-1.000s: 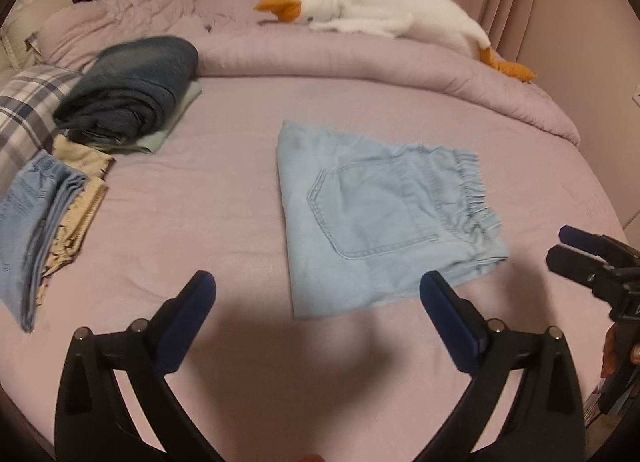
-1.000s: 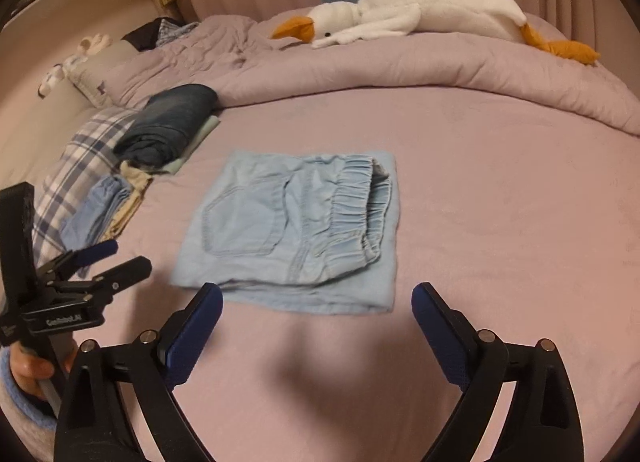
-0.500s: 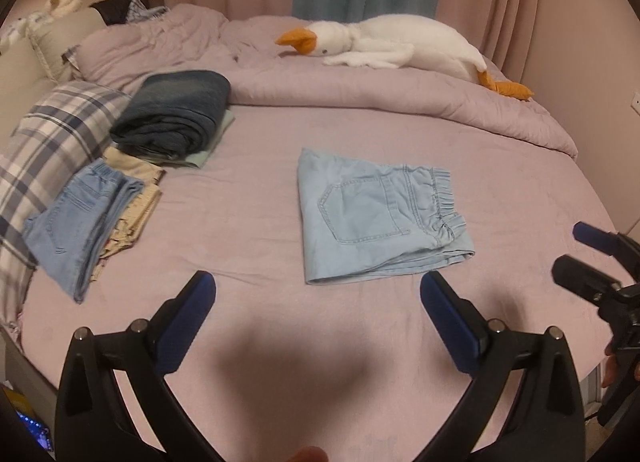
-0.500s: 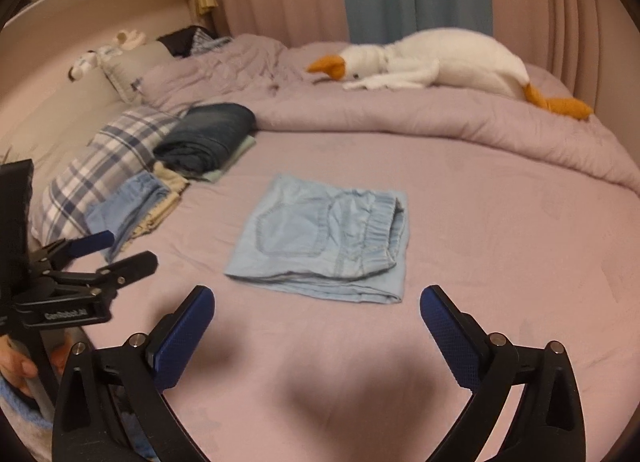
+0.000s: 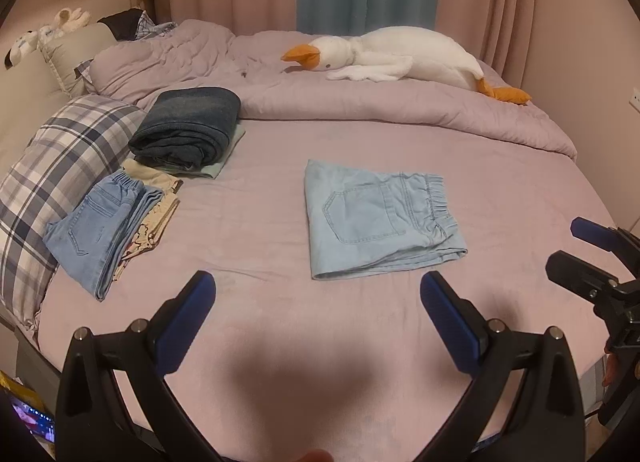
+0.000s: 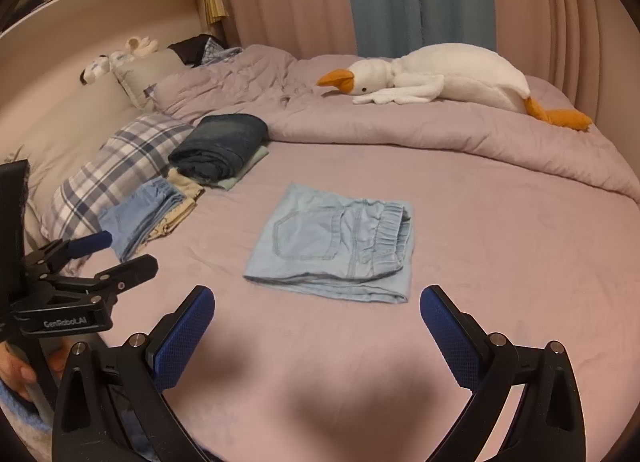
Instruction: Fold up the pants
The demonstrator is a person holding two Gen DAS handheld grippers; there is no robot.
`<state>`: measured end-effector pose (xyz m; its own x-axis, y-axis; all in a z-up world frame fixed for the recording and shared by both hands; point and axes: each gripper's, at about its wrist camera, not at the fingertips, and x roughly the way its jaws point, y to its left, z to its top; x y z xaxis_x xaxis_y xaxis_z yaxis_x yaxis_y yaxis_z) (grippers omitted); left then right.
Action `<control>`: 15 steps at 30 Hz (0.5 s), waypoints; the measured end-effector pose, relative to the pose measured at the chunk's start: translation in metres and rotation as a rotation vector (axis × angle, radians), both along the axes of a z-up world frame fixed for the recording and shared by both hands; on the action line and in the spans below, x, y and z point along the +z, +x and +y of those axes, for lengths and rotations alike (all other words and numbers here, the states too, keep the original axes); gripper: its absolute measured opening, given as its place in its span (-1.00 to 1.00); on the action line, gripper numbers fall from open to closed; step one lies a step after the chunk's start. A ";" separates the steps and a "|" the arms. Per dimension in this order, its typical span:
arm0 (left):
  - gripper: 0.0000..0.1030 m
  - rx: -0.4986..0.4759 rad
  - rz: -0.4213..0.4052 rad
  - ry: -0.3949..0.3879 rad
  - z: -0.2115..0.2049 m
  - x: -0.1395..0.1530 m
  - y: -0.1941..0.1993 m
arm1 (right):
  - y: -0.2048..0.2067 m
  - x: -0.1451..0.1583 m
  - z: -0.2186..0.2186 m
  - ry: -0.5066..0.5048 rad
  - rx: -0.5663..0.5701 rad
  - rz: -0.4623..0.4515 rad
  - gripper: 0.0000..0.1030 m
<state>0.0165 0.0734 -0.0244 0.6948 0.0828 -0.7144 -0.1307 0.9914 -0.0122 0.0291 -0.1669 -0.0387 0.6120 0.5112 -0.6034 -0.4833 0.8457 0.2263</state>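
- Pants point(image 5: 376, 218), pale blue denim, lie folded into a flat rectangle mid-bed point(image 5: 256, 326), waistband on the right, touching nothing else.
- Left tongs point(image 5: 318, 296) and right tongs point(image 6: 316, 308) hover near the bed's front edge, both spread wide and empty.
- Risk, as a judgement: pinching only the top layer would peel the fold open; dragging could rumple it against the soft sheet.

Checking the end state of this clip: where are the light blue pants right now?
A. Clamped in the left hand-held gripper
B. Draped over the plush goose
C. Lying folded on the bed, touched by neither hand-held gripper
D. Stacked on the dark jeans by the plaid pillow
C: the folded light blue pants lie flat on the bed sheet, while the left hand-held gripper and right hand-held gripper are open and empty, short of them.
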 end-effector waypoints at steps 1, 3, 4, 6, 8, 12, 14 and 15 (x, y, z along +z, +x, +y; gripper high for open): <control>0.99 0.002 -0.002 0.000 -0.001 0.000 0.000 | 0.000 0.000 0.000 0.002 0.000 0.002 0.98; 0.99 0.003 -0.004 0.004 -0.002 0.000 -0.001 | 0.000 -0.001 0.000 0.001 -0.002 0.005 0.98; 0.99 0.006 -0.004 0.006 -0.003 0.001 -0.002 | 0.000 -0.001 0.000 0.001 -0.002 0.006 0.98; 0.99 0.004 -0.005 0.007 -0.004 0.000 -0.003 | -0.001 -0.001 0.001 -0.001 -0.001 0.007 0.98; 0.99 0.007 -0.004 0.010 -0.005 0.000 -0.003 | -0.001 0.000 0.002 -0.002 -0.001 0.007 0.98; 0.99 0.003 -0.003 0.015 -0.005 0.000 -0.004 | -0.002 -0.001 0.002 -0.002 0.000 0.007 0.98; 0.99 0.007 -0.003 0.019 -0.006 -0.001 -0.004 | -0.002 -0.001 0.003 -0.006 0.001 0.006 0.98; 0.99 0.008 -0.004 0.018 -0.006 -0.001 -0.004 | -0.002 -0.001 0.004 -0.007 0.003 0.005 0.98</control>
<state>0.0124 0.0673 -0.0249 0.6972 0.1012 -0.7097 -0.1382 0.9904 0.0055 0.0275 -0.1630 -0.0394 0.6077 0.5085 -0.6101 -0.4844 0.8460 0.2226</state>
